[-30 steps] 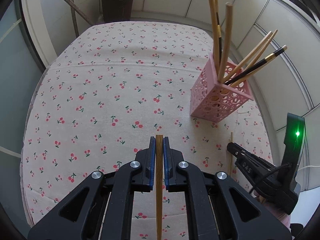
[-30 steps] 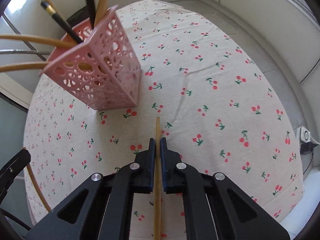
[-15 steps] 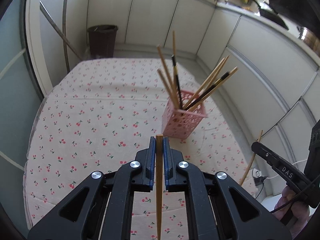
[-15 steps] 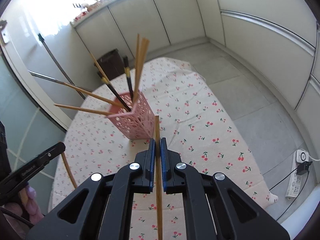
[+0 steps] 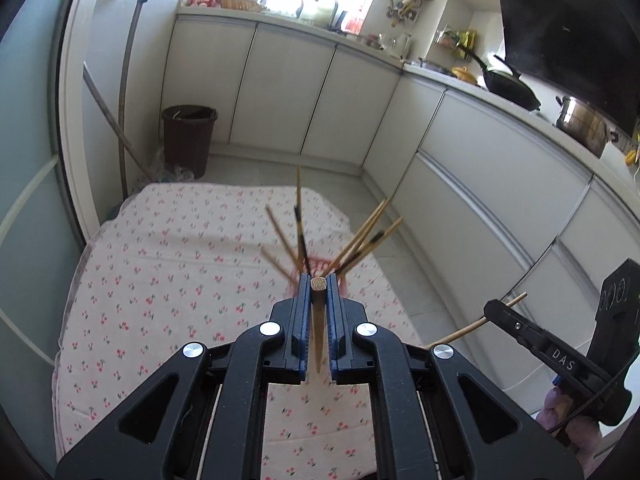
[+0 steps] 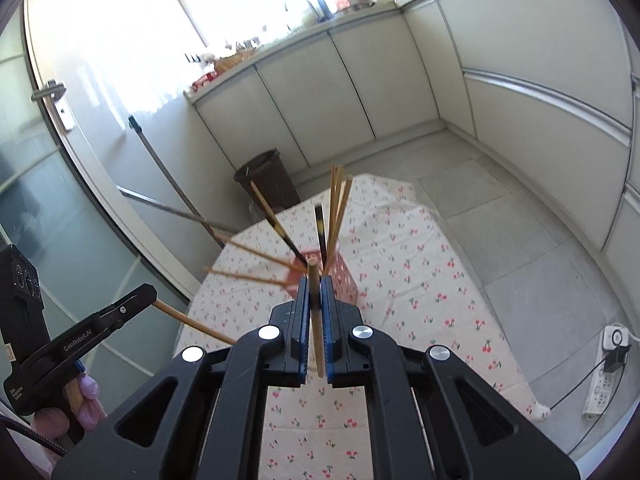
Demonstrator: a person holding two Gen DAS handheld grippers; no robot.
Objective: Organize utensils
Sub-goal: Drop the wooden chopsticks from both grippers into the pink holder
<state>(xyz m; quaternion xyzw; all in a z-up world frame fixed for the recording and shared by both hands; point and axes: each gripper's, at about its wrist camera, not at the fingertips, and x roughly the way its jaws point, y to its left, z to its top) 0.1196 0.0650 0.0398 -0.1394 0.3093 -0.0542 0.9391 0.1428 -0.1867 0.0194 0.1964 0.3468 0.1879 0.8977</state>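
Observation:
My left gripper point(image 5: 319, 280) is shut on a wooden chopstick point(image 5: 318, 320) that lies lengthwise between its blue pads, blunt end forward. My right gripper point(image 6: 315, 284) is shut on a second, thinner wooden chopstick point(image 6: 316, 320). Both hang high above the cherry-print table point(image 5: 160, 280). A pink perforated holder point(image 6: 346, 280) stands beyond the fingertips, largely hidden in the left wrist view. Several wooden and black chopsticks point(image 5: 360, 240) fan out of it. Each wrist view also shows the other gripper from the side, the right gripper point(image 5: 496, 312) and the left gripper point(image 6: 144, 296), each clamped on its stick.
A brown bin point(image 5: 188, 136) and leaning mop handles point(image 5: 112, 120) stand past the table's far end. White cabinets line the walls, with a wok point(image 5: 508, 84) and pot on the counter. A power strip point(image 6: 604, 372) lies on the tiled floor at the right.
Both grippers have risen and tipped upward with their chopsticks. The pink holder now looks smaller and farther below, and the kitchen cabinets and counter have come into view.

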